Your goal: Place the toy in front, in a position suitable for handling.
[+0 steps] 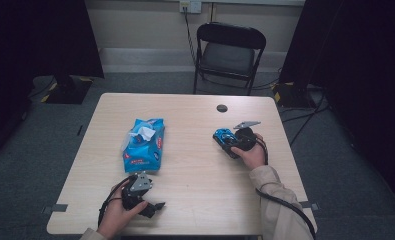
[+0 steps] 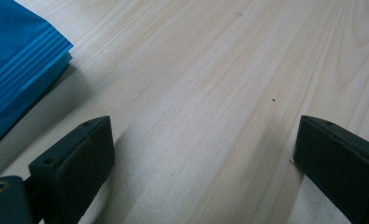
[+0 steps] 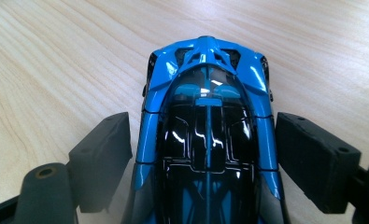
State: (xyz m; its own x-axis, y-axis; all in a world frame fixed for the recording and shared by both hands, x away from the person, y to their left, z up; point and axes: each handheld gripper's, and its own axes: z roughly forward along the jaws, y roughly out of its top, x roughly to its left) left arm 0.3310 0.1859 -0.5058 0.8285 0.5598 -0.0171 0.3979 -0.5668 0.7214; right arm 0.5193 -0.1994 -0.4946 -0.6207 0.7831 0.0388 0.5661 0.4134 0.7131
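Between my right tongs (image 3: 205,154), spread but not clamped, sits the toy car (image 3: 208,140) on the worktop (image 1: 195,175). Rigid, glossy, likely slippery; I grip its flat flanks. Left tongs (image 2: 205,154) stand open near the wipes (image 1: 144,144).

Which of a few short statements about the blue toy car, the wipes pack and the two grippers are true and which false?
1. The right gripper has its jaws on either side of the glossy blue and black toy car. True.
2. The left gripper holds the blue plastic wipes pack. False: its jaws stand apart over bare light wooden table, the pack off to one side.
3. A white wipe sticks out of the pack. True.
4. A red folding chair stands behind the table. False: the folding chair is black.
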